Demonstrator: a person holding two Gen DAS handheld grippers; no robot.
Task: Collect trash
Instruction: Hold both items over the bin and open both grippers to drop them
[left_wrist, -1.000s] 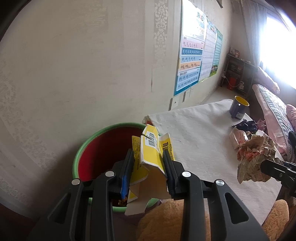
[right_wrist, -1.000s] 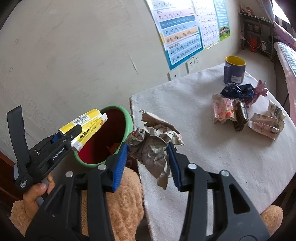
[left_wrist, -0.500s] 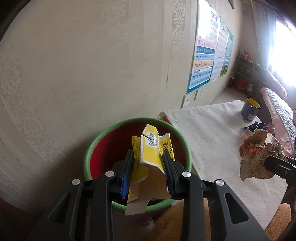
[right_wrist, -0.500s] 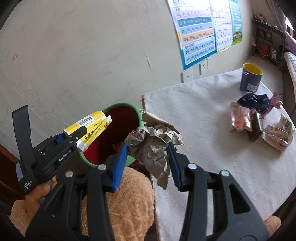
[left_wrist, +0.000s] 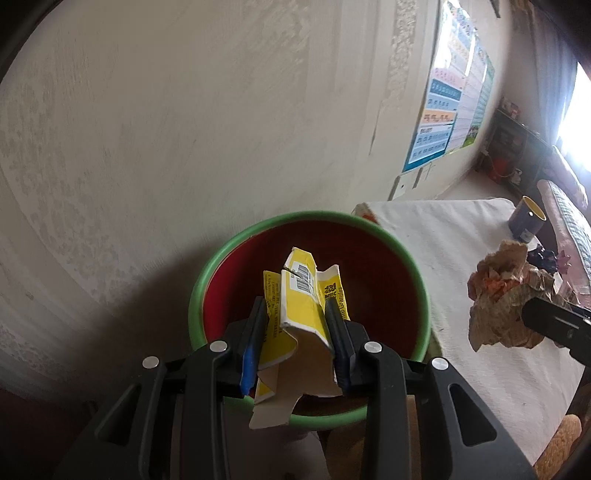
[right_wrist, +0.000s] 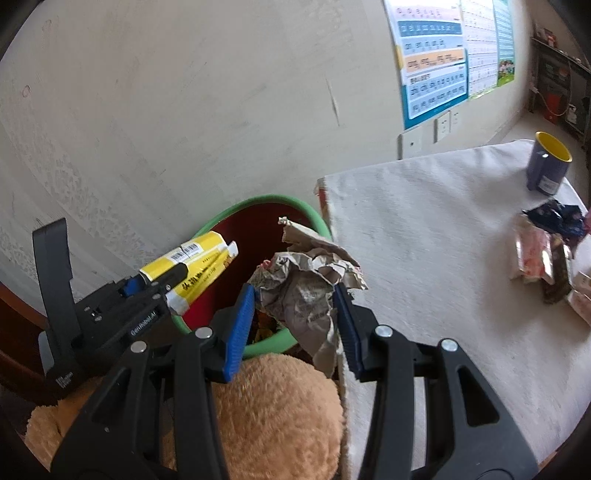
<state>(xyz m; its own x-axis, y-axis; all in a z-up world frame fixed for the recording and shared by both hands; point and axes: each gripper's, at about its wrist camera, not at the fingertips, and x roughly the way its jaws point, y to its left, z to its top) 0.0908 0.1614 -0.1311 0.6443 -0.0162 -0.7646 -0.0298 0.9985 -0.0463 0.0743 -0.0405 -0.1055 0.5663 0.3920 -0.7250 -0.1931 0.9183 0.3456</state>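
Beside cloth-covered table (right_wrist: 424, 236), over green-rimmed bin (left_wrist: 310, 218): left gripper (left_wrist: 295, 332) clamping yellow carton (left_wrist: 299, 306), right gripper (right_wrist: 295, 314) clamping crumpled paper (right_wrist: 303, 291).

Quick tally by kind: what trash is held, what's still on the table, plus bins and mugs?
Held trash: 2, yellow carton, crumpled paper
Wrapper pile on table: 1, pieces too jumbled to count
Bin: 1
Mug: 1
Total: 5

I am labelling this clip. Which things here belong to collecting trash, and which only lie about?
Job: yellow carton in left gripper; crumpled paper in right gripper; green bin; wrappers.
Lying about: mug; wall posters.
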